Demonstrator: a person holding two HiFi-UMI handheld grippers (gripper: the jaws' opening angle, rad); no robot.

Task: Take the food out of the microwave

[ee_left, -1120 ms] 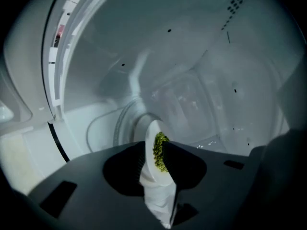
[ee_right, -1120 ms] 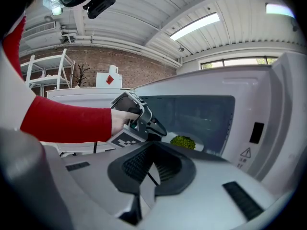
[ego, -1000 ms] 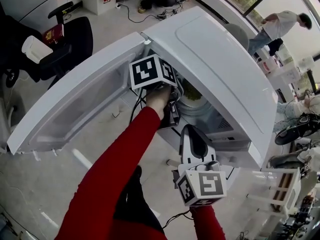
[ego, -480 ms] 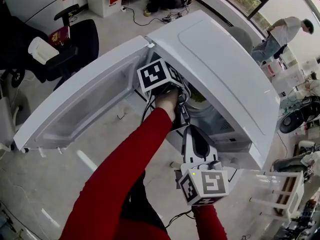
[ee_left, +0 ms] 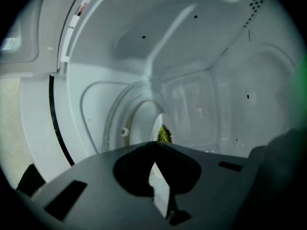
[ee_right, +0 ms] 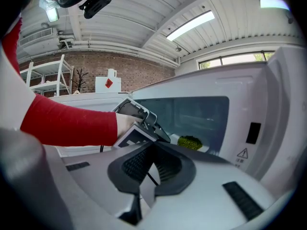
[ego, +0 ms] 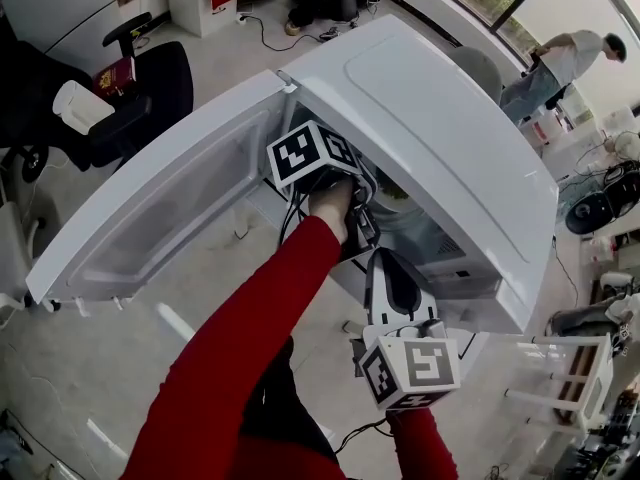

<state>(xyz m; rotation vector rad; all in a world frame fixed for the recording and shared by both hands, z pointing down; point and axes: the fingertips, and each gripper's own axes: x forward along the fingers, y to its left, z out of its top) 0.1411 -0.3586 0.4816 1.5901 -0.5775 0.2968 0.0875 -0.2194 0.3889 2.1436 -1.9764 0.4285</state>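
Observation:
A white microwave stands with its door swung wide to the left. Inside, green food lies on a white plate. My left gripper, on a red-sleeved arm, reaches into the cavity. Its jaws have just been closing, and they now meet at the plate's near edge. The food shows just past my left gripper. My right gripper is shut on nothing and hangs outside, in front of the opening. It sits below the left hand.
A black office chair with a white container stands at the far left. A person stands at the back right. A white rack is at the right. Cables lie on the floor beneath the door.
The left gripper's marker cube has rolled a little at the microwave's mouth. The right gripper has stayed where it was.

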